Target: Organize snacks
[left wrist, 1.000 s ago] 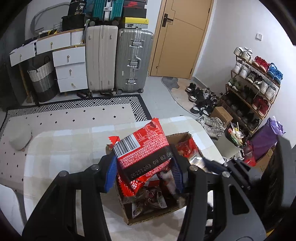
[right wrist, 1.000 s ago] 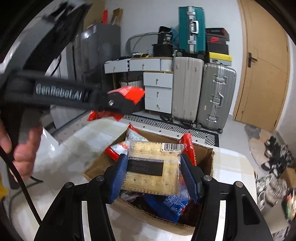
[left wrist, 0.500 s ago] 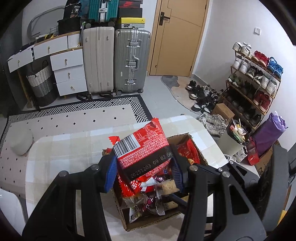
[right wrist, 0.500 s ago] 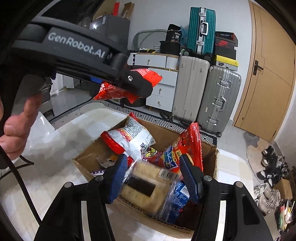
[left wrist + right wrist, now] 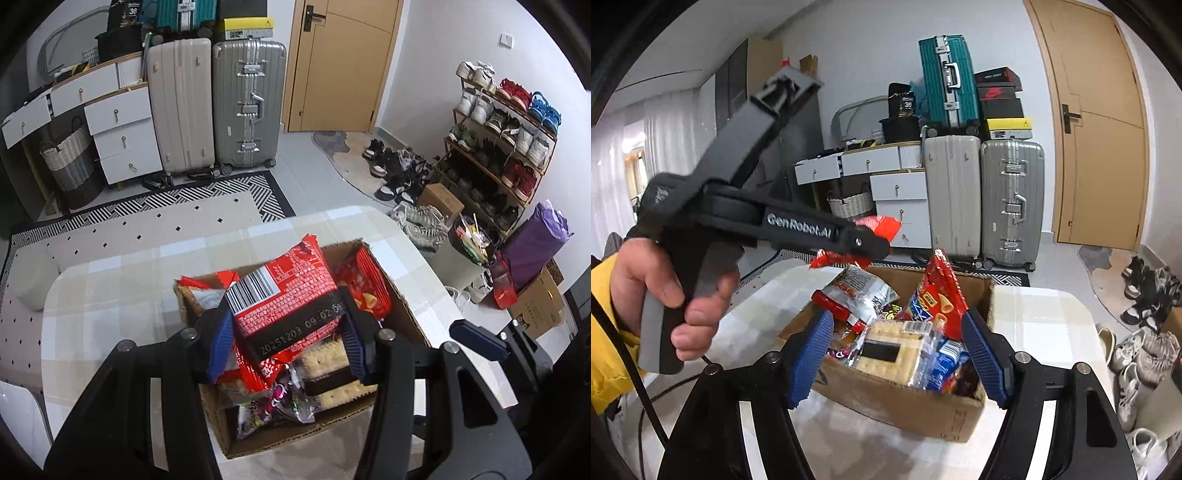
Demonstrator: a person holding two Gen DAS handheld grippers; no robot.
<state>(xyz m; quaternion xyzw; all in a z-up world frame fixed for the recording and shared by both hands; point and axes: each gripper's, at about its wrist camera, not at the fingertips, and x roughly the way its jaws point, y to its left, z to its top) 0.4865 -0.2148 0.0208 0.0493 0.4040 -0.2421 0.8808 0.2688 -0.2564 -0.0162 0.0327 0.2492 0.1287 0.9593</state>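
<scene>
Home entryway: suitcases (image 5: 218, 103), shoe rack (image 5: 506, 147)

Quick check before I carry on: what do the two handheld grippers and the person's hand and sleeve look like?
Both grippers are black, with ribbed blue pads on the jaws and silver pivot bolts. The left gripper carries white "GenRobot.AI" lettering, a grey handle and a thin black cable trailing below. The left hand comes out of a yellow sleeve. The right gripper looks the same.

Even, soft indoor light — sharp centre, fisheye bending, dark vignetted corners.

Left gripper (image 5: 284, 328) clamped on red snack packet (image 5: 286, 299) – barcode up, above cardboard box (image 5: 402, 310) of snacks, checked table (image 5: 110, 295).
</scene>
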